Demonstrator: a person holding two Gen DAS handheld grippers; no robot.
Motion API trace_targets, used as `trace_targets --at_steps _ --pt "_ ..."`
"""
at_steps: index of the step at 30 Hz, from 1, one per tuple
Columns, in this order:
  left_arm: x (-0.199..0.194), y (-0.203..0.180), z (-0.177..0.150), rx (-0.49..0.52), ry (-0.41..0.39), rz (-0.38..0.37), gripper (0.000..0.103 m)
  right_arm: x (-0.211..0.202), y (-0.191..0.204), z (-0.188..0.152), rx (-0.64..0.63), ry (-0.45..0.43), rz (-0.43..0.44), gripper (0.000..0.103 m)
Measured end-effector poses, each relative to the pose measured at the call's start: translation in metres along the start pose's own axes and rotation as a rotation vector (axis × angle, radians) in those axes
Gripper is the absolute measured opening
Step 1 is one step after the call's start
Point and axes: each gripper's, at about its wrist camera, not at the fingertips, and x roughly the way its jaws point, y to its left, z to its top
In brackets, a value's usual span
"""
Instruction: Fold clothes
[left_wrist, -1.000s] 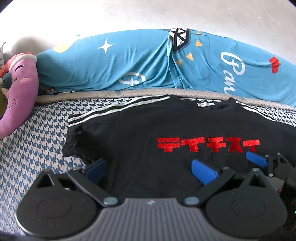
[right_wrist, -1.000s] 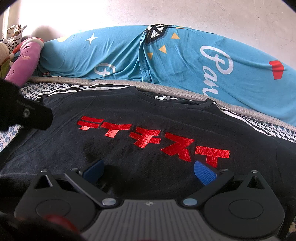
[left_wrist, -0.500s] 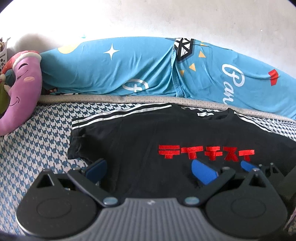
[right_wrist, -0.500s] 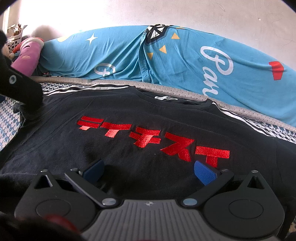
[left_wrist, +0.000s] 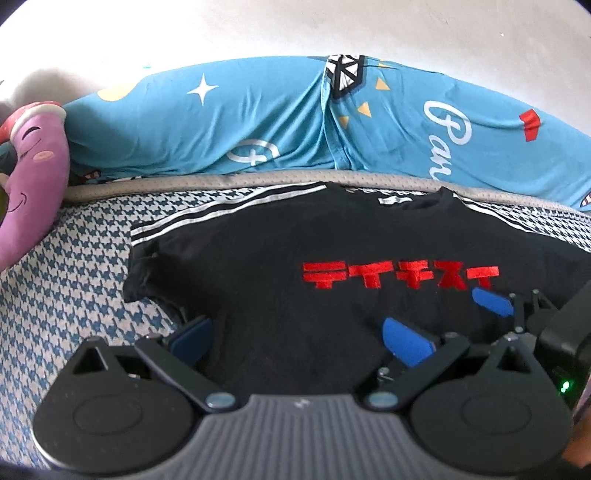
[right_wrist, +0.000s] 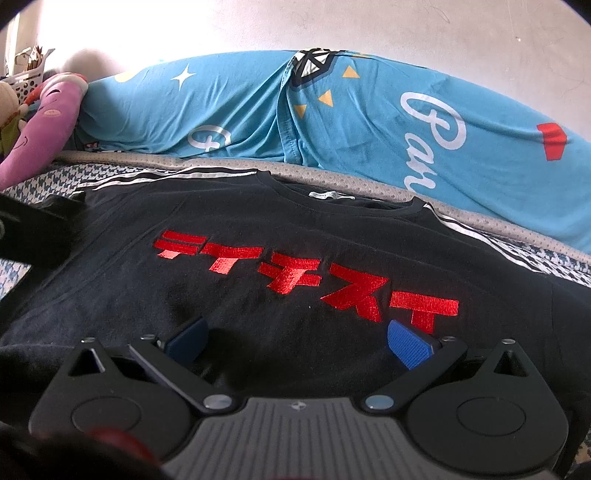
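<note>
Because both claws stand spread over loose black cloth with nothing pinched, we list the risks first. Risk 1: a claw closing here, mid-body, would likely bunch 1 layer only and drag the black T-shirt (left_wrist: 280, 280) out of its flat lay. Risk 2: the 2 claws sit near each other, the right claw's blue pad showing just beside the left claw in the left view, so a careless close could knock them together.

Item: black T-shirt, red lettering (right_wrist: 306, 273), white-striped shoulders, spread front-up on the houndstooth bed cover (left_wrist: 74, 273), collar toward the blue pillow (left_wrist: 280, 122).
Item: left claw (left_wrist: 299, 338), jaws wide, above the lower left body, the left sleeve ahead and to its left.
Item: right claw (right_wrist: 297, 341), jaws wide, just below the lettering, over the chest.
Item: purple plush toy (left_wrist: 26, 177), well apart at far left.

No fold is yet made, we judge.
</note>
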Motion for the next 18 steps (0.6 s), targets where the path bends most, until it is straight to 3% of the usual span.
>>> trace_targets --at_steps 4,8,9,14,18 --pt "0.002 0.007 0.003 -0.02 0.005 0.008 0.103 -0.012 -0.002 0.005 -0.023 0.049 0.015 0.103" --pt "0.002 0.02 0.007 -0.049 0.0 0.026 0.103 -0.035 -0.017 0.005 -0.044 0.015 -0.024 0.103" --pt "0.003 0.023 0.007 -0.053 0.001 0.03 0.103 -0.04 -0.025 0.005 -0.033 0.013 -0.026 0.099" --pt "0.008 0.038 0.014 -0.072 0.01 0.054 0.103 -0.057 -0.083 0.007 0.139 0.006 -0.033 0.095" --pt "0.01 0.056 0.017 -0.114 0.002 0.068 0.103 -0.065 -0.132 0.003 0.274 -0.003 -0.087 0.084"
